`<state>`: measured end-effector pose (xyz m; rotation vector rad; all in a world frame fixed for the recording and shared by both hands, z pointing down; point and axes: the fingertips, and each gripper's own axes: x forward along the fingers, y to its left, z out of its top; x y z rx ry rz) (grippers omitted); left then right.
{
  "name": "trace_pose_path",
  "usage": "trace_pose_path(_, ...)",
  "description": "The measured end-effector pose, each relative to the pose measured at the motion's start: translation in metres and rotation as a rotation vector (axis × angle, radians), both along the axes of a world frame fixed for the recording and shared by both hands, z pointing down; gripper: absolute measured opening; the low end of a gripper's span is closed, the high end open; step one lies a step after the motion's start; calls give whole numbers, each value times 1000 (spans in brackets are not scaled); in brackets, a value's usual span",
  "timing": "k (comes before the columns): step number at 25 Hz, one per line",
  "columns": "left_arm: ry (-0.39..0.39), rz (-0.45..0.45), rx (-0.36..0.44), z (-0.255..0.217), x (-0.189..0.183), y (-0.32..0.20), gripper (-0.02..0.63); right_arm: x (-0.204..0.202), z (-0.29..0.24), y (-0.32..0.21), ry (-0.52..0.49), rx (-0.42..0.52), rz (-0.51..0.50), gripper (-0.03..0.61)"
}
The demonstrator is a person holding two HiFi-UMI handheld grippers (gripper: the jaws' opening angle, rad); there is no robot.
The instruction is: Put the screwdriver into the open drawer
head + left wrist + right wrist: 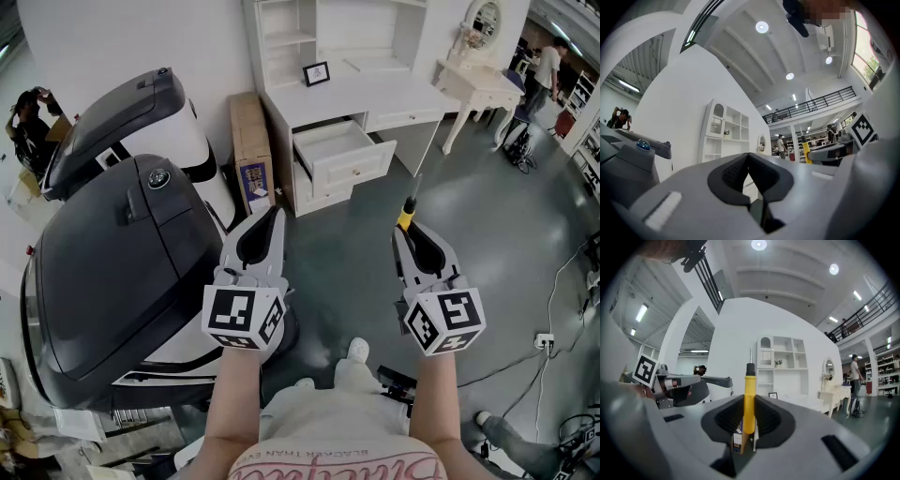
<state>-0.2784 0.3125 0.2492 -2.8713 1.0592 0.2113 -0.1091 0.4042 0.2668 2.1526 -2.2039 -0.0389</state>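
The screwdriver (407, 214) has a yellow handle and a thin metal shaft that points ahead toward the white desk (361, 94). My right gripper (404, 232) is shut on its handle, which stands upright between the pads in the right gripper view (749, 399). The open drawer (336, 148) juts out of the desk's left side, some way ahead of both grippers. My left gripper (275, 214) is held level beside the right one, shut with nothing in it; its tips meet in the left gripper view (749, 157).
Two large black-and-white machines (122, 253) fill the left side. A cardboard box (248, 150) leans beside the desk. A white dressing table (478, 89) stands at the back right. Cables and a power strip (544, 339) lie on the grey floor at right. People stand far off.
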Motion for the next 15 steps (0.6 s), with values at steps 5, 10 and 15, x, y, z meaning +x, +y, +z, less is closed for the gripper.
trace_pose_path(5, 1, -21, -8, 2, 30, -17, 9, 32, 0, -19, 1, -1, -18, 75)
trace_pose_path(10, 0, -50, -6, 0, 62, -36, 9, 66, 0, -41, -2, 5, -45, 75)
trace_pose_path(15, -8, -79, -1, 3, 94, -50, 9, 99, 3, -61, -10, 7, -82, 75)
